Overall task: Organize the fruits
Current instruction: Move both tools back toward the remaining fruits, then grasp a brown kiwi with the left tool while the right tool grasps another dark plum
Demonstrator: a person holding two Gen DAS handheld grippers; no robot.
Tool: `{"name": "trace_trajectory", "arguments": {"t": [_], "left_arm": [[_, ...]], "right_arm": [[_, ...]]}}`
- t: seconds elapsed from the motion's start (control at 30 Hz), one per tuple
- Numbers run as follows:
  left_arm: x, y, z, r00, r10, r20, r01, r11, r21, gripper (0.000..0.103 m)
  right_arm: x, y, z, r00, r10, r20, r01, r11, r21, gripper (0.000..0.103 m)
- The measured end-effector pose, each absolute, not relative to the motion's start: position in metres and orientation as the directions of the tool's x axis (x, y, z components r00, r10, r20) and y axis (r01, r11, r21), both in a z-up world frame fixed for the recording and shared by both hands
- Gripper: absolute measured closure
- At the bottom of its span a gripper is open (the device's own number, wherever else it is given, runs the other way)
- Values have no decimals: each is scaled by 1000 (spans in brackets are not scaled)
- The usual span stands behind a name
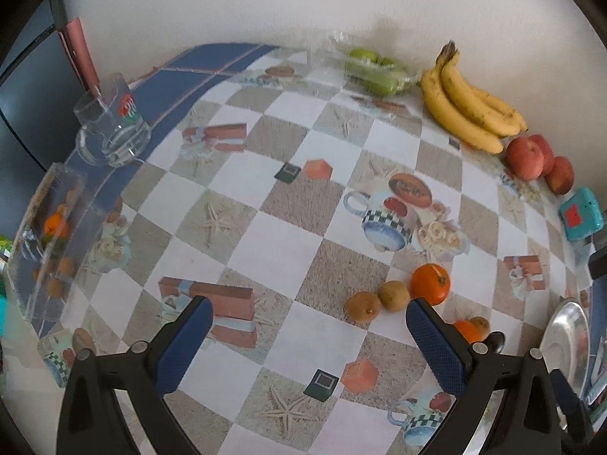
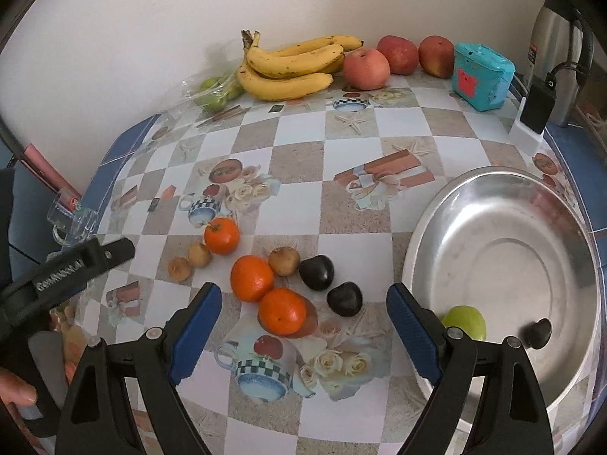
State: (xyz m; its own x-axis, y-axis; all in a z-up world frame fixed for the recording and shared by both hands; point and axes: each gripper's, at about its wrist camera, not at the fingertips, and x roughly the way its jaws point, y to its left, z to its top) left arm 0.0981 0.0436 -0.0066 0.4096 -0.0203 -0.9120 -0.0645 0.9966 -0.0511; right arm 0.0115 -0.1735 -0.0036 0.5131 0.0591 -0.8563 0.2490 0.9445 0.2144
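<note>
My right gripper is open and empty above the nearest orange. Two more oranges, three brown kiwis, and two dark plums lie on the checked tablecloth. A steel bowl at the right holds a green apple and a dark plum. My left gripper is open and empty, with two kiwis and an orange near its right finger. It also shows in the right wrist view at the left.
Bananas, three red apples, bagged green fruit and a teal box line the back wall. A kettle and black charger stand at the back right. A glass mug and a clear container stand at the left edge.
</note>
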Motion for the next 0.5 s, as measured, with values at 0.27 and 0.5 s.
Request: {"name": "trace_trajectory", "arguments": {"t": [0.27, 0.5], "left_arm": [[104, 34, -19, 409, -30, -912, -36, 998, -48, 0], [111, 37, -35, 353, -65, -933, -48, 995, -88, 0]], "right_arm": [[16, -188, -20, 486, 48, -873, 286, 935, 210, 20], [18, -196, -26, 479, 68, -875, 274, 936, 222, 31]]}}
